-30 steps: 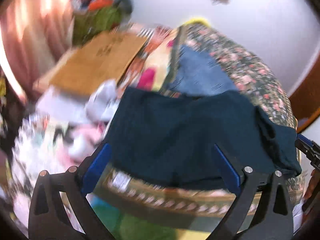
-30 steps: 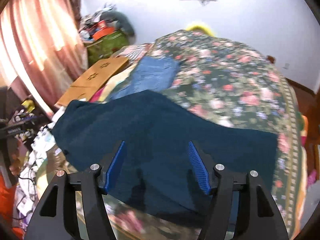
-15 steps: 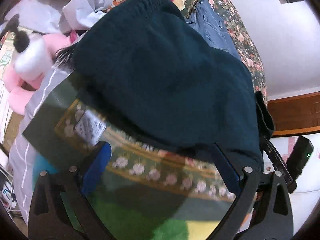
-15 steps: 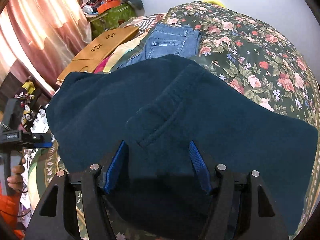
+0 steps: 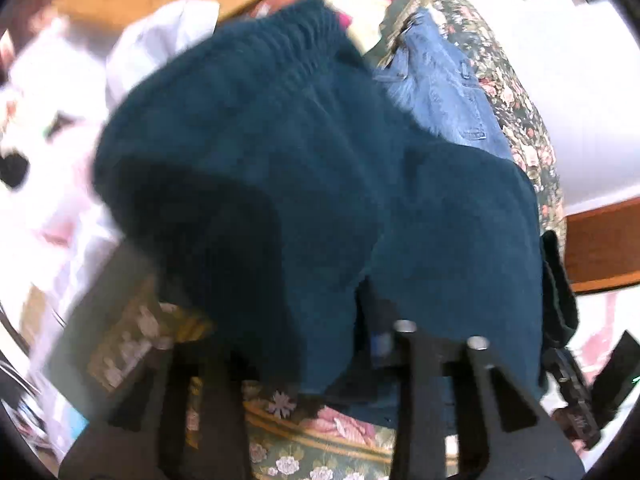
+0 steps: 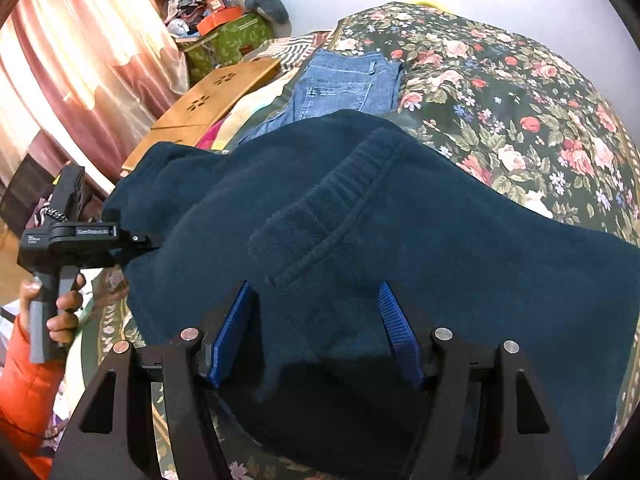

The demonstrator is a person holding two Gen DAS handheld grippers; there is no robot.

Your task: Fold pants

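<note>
Orange sleeve [image 6: 24, 392] only in right-wrist view

Pants [image 6: 360, 240] spread across the near edge of the bed [image 6: 520, 92], directly ahead of both grippers; right gripper [image 6: 316, 332] with its jaws apart, a fold of the pants between them; left gripper [image 5: 320, 352], its jaws having just been closing, with the pants' edge bunched between them, seen in the right wrist view at the pants' left end, held by a hand [image 6: 64, 312]; jeans [image 6: 340, 84] behind the pants, farther from the grippers, on the bed; wooden board [image 6: 212, 100] left of the jeans; curtain [image 6: 72, 60] at far left, beyond the board.
</note>
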